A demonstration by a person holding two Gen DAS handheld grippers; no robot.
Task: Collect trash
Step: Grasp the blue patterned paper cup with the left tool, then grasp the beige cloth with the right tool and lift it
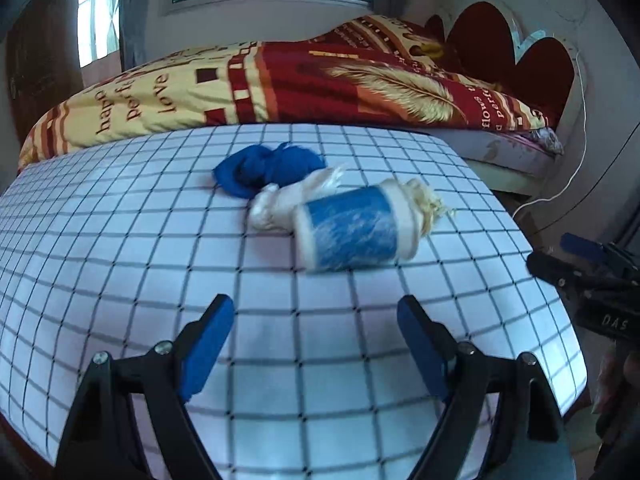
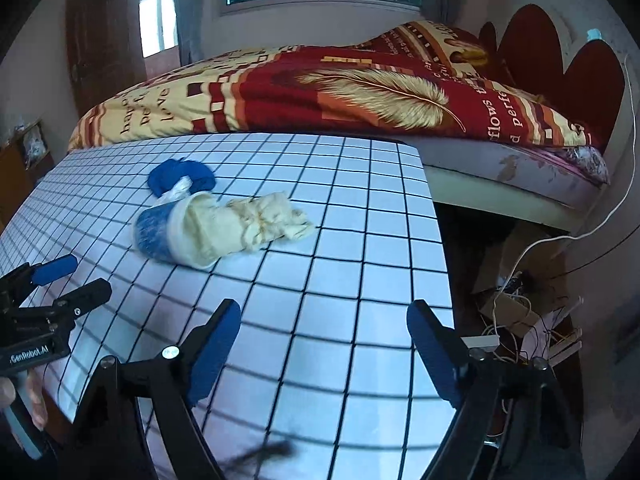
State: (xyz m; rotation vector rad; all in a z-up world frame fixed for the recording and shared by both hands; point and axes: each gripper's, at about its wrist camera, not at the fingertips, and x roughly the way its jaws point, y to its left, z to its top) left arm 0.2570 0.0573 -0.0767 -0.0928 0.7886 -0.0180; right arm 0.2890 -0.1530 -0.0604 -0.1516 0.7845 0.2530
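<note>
Bedroom daylight is coming through two windows behind a bed (image 1: 280, 80) that is wearing a red and yellow quilt (image 2: 360, 92) printed with a feather. A counter (image 1: 120, 240) under a white cloth with a dark grid is standing in front of the bed, its far edge just beside the mattress.

Three pieces of trash are lying together near the middle of the counter. A blue and white wrapper (image 1: 352, 232) is lying on its side, nearest the cameras, with a frayed cream end sticking out to the right. A crumpled white bag (image 1: 288, 200) is touching its left end. A wad of blue cloth (image 1: 268, 168) is sitting just behind that, touching the white bag.

The left hand-held gripper (image 1: 316, 320) is hovering over the cloth on the near side of the trash, its blue-padded jaws standing wide apart with nothing between them. The right hand-held gripper (image 2: 324, 328) is hovering near the counter's right edge, its jaws likewise spread and gripping nothing. Each is showing at the edge of the other's view, and fingers (image 2: 24, 404) are wrapping the handle of the left one.

Beyond the counter's right edge, a white cable (image 2: 560, 240) is trailing down to a tangle of wires and cardboard (image 2: 516, 304) on the floor. A dark wooden door (image 2: 104, 44) is standing at the far left.
</note>
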